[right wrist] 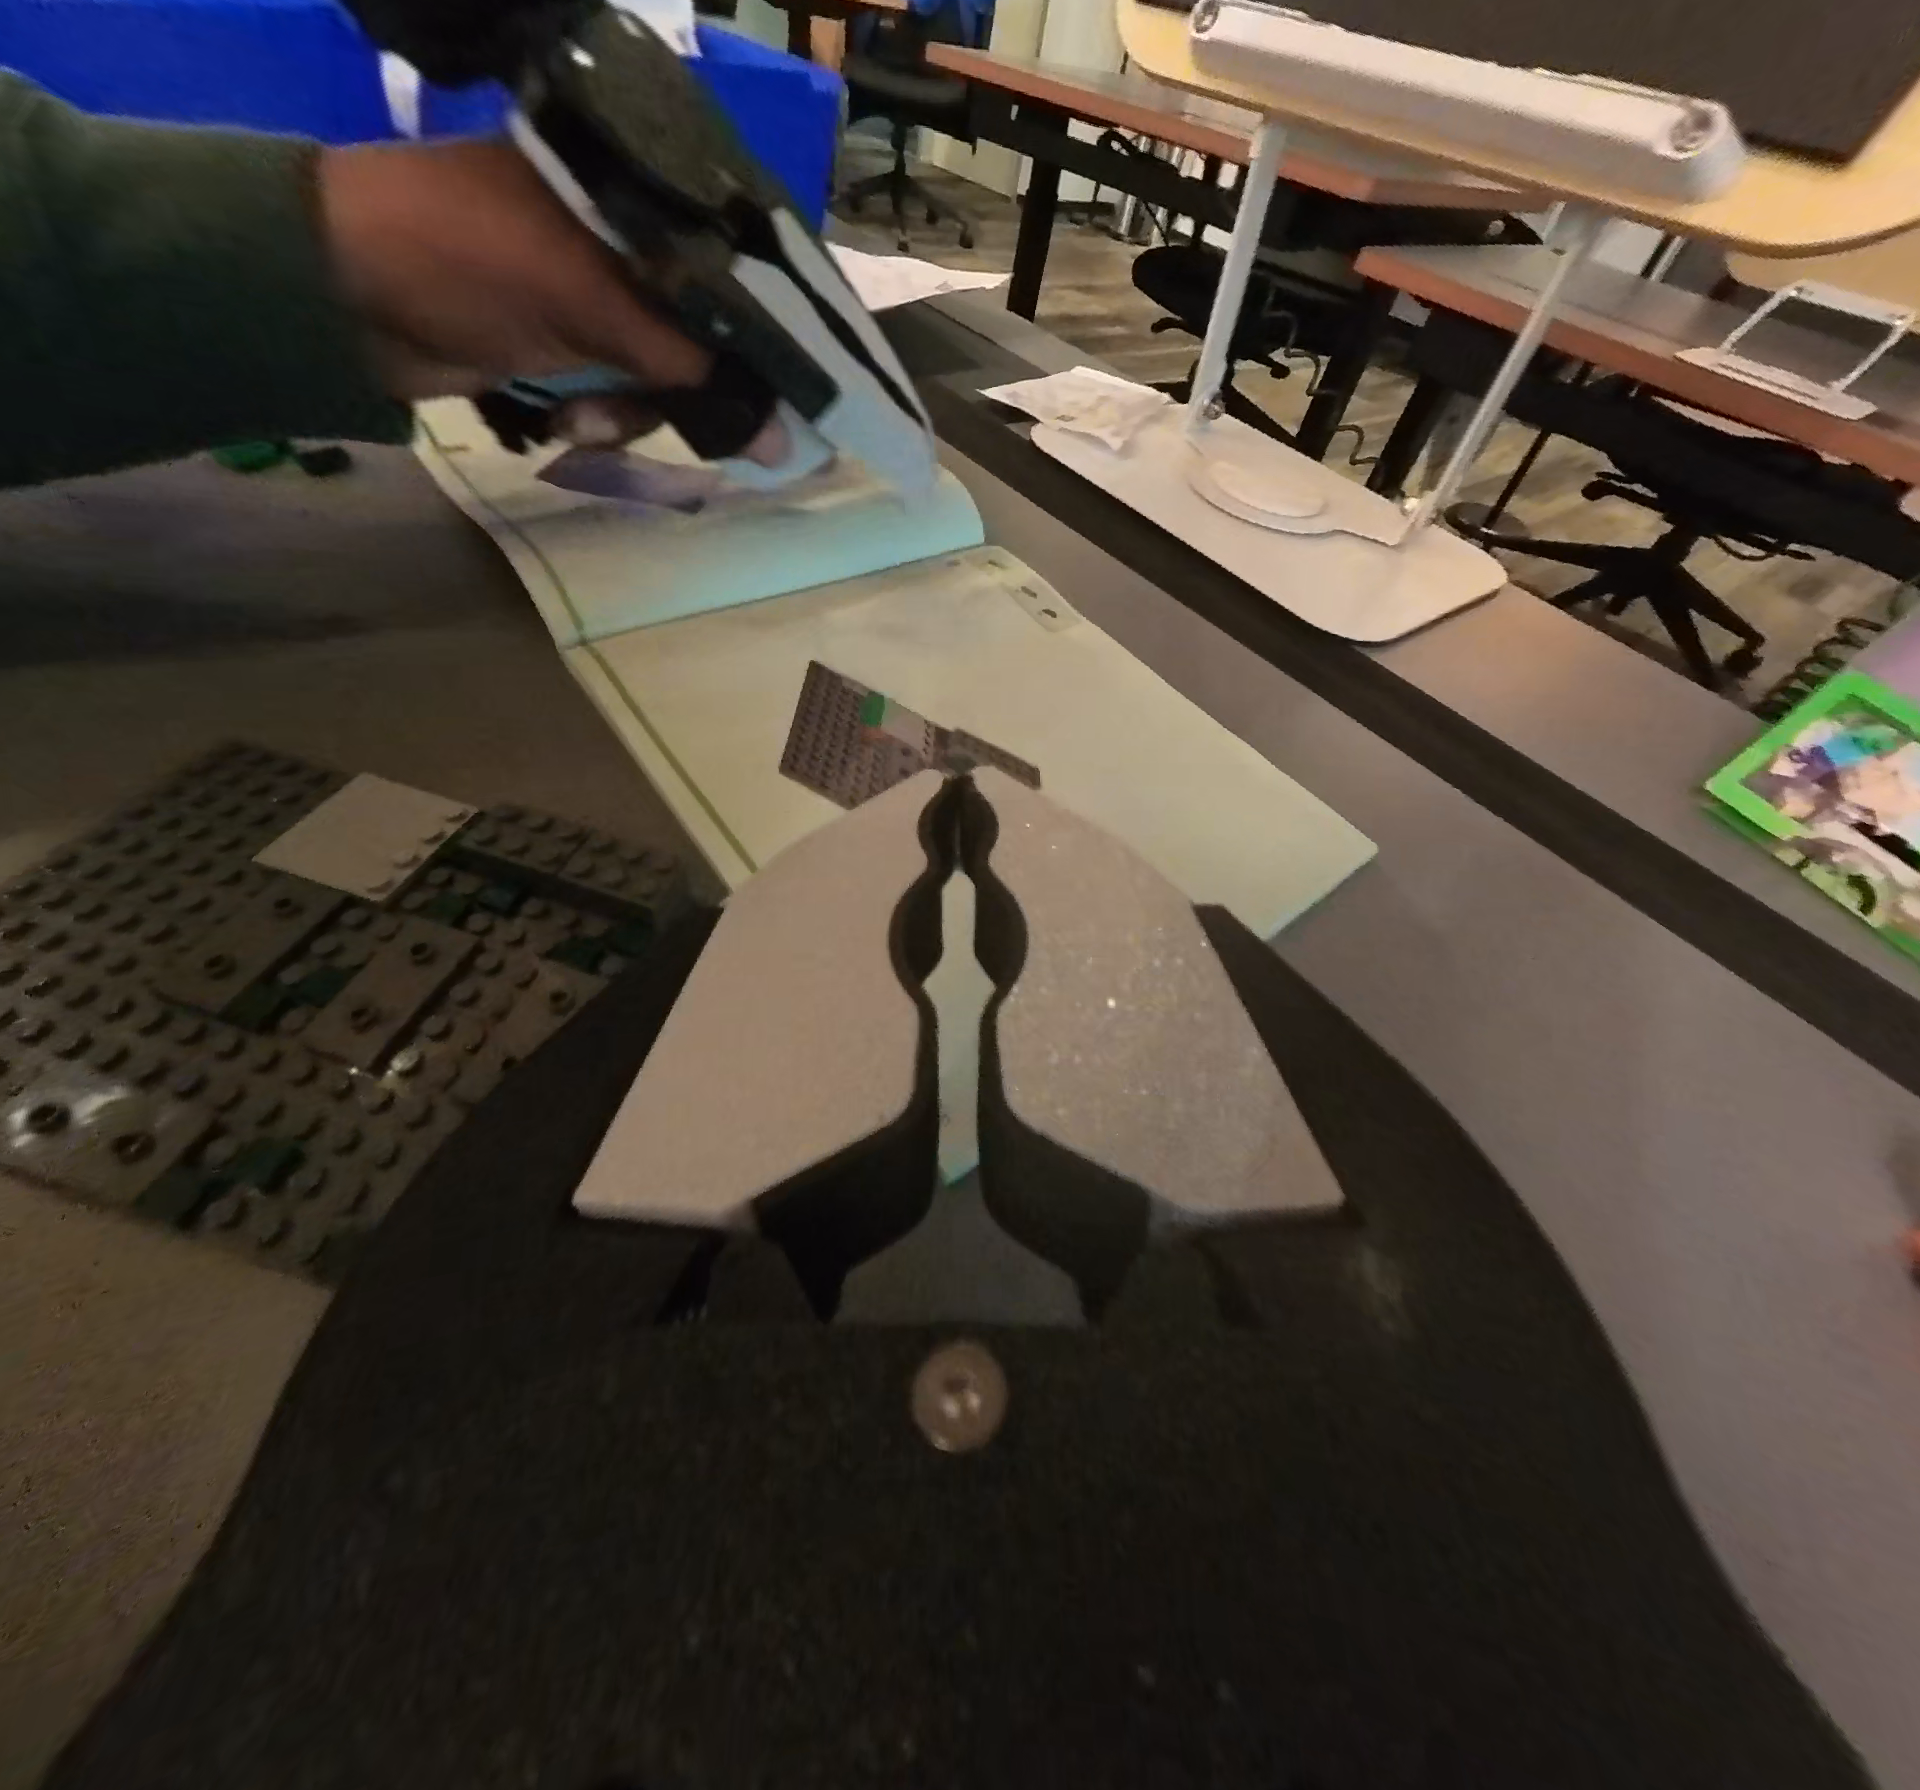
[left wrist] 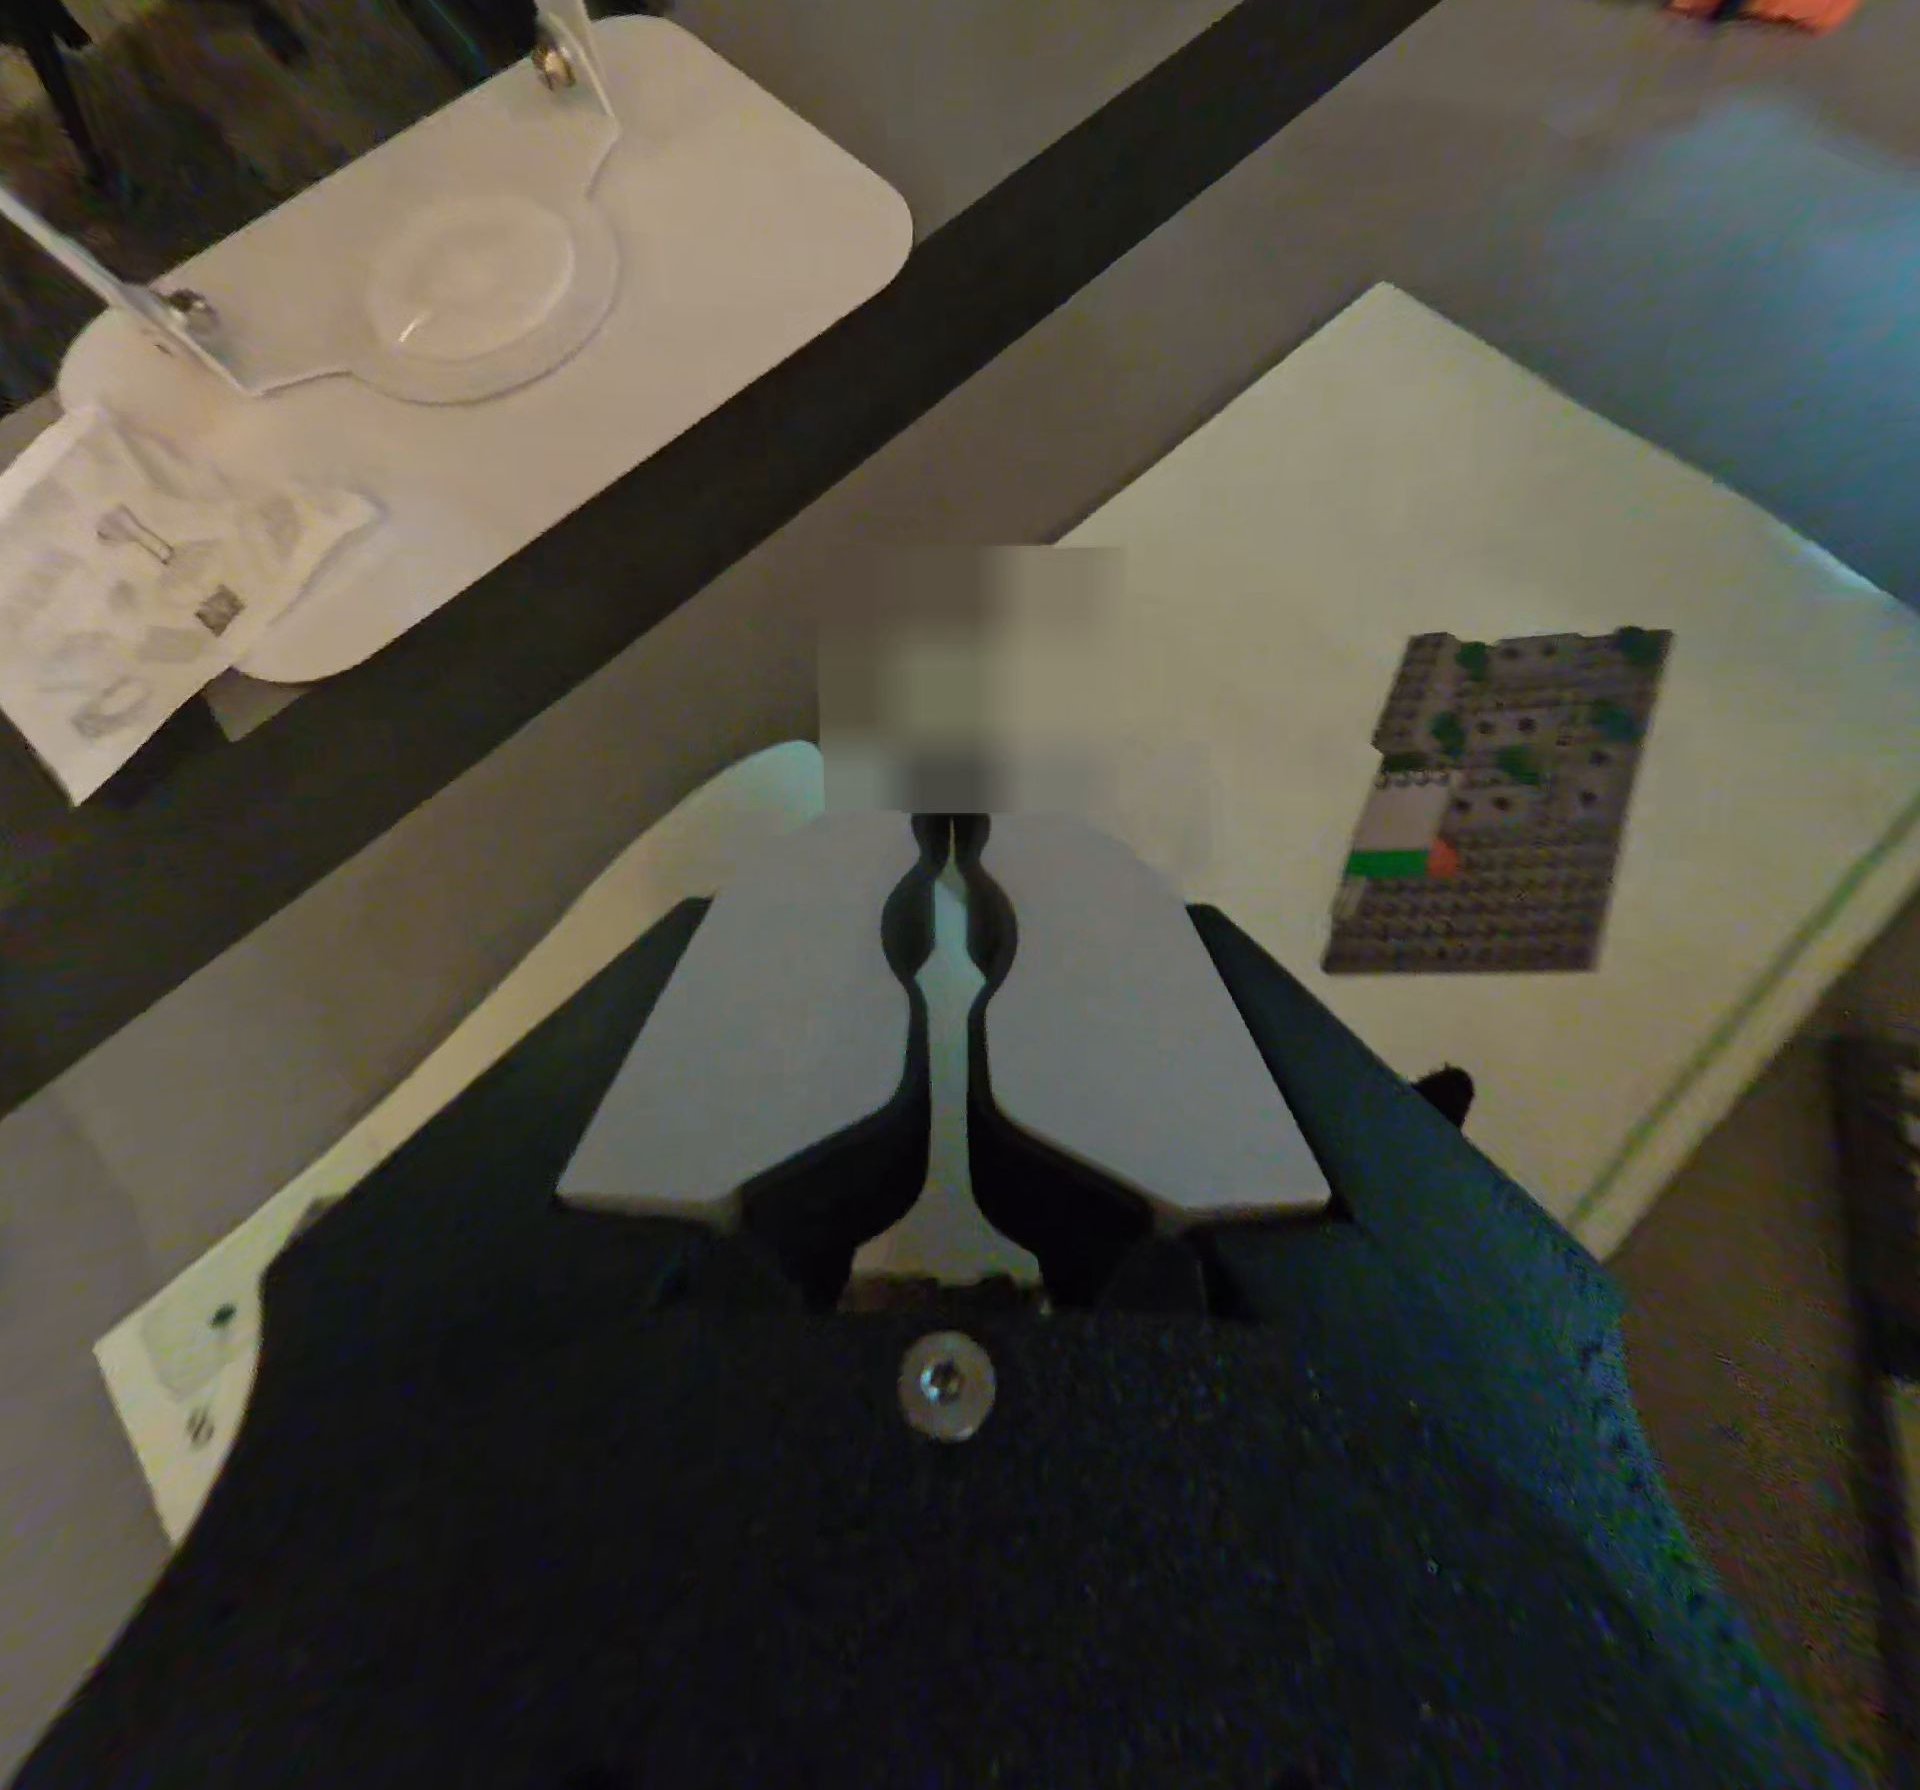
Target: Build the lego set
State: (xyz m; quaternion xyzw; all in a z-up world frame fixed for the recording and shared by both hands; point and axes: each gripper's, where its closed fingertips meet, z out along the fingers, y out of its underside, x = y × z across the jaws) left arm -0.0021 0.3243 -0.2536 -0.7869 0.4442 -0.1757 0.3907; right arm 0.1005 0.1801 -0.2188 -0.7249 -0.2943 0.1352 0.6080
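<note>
The lego baseplate sits just left of the right gripper, mostly bare studs with one pale tile and a few dark flat bits on, so the build looks barely started with loads left. The open instruction booklet lies straight ahead. The right one's jaws are pinched together on nothing. The left gripper, jaws also closed, presses a curled page, though a blur hides its tips.
</note>
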